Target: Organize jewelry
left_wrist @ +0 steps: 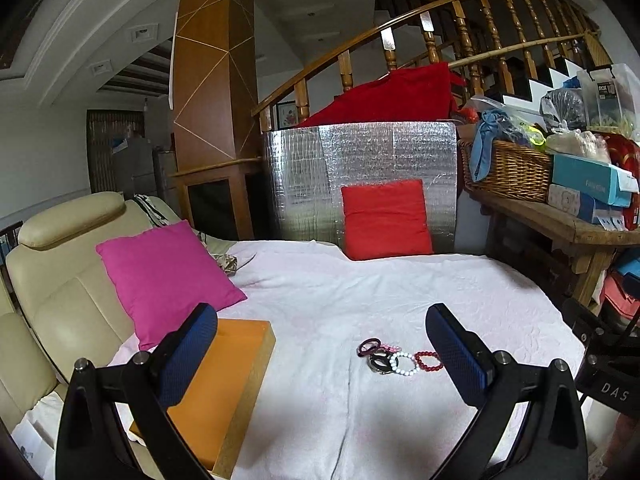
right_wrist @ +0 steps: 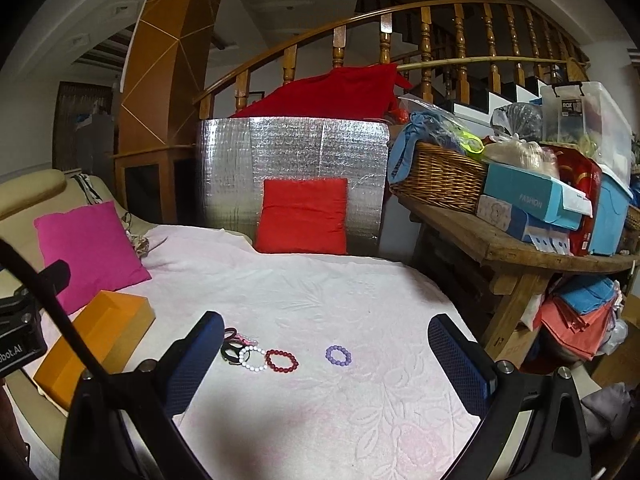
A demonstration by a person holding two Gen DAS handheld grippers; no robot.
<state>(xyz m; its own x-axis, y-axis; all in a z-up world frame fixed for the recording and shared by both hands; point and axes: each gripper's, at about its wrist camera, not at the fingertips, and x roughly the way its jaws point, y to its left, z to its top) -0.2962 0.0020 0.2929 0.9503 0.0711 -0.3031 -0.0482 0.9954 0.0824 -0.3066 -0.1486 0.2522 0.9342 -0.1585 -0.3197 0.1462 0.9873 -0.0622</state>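
Observation:
Several bracelets lie on the white blanket (left_wrist: 328, 304). In the left wrist view I see a white bead bracelet (left_wrist: 404, 365), a dark red bead bracelet (left_wrist: 429, 361), a dark purple ring (left_wrist: 369, 347) and a black one (left_wrist: 379, 361). In the right wrist view the white bracelet (right_wrist: 253, 358), the red bracelet (right_wrist: 281, 360) and a separate purple bead bracelet (right_wrist: 338, 356) show. An orange box (left_wrist: 224, 392) sits at the left, also in the right wrist view (right_wrist: 96, 332). My left gripper (left_wrist: 322, 350) is open and empty above the blanket. My right gripper (right_wrist: 326, 360) is open and empty.
A pink cushion (left_wrist: 168, 280) leans on the beige sofa (left_wrist: 60, 280). A red cushion (left_wrist: 386, 220) rests against a silver foil panel (left_wrist: 360, 168). A wooden bench (right_wrist: 500, 236) at the right carries a wicker basket (right_wrist: 440, 176) and boxes.

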